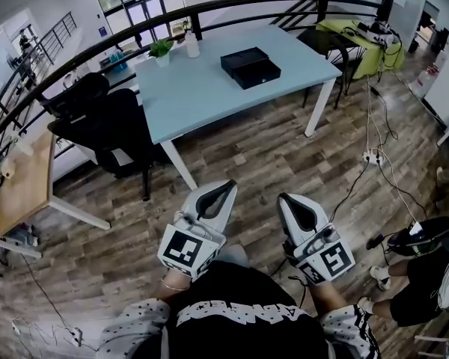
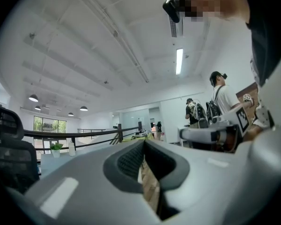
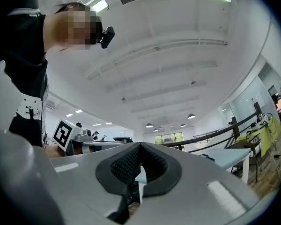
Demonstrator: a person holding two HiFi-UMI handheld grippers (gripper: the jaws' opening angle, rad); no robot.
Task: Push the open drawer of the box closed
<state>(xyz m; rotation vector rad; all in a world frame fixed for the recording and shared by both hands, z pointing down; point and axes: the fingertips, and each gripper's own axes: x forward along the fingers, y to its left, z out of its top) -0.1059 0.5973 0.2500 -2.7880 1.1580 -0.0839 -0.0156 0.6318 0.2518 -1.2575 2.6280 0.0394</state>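
A black box [image 1: 244,60] lies on the light blue table [image 1: 202,96] far ahead of me, its drawer [image 1: 260,74] pulled out toward the table's right front. Both grippers hang close to my body over the wooden floor, well short of the table. My left gripper [image 1: 230,183] points toward the table with its jaws together and nothing between them; its tips meet in the left gripper view [image 2: 143,143]. My right gripper [image 1: 282,197] sits beside it, also shut and empty, as its own view [image 3: 140,145] shows. The box appears in neither gripper view.
A potted plant [image 1: 161,49] and a white bottle [image 1: 191,45] stand at the table's far edge. Black office chairs [image 1: 108,126] crowd its left side. A wooden desk [image 1: 19,185] is at far left. Cables [image 1: 374,155] cross the floor at right, near a seated person [image 1: 426,268].
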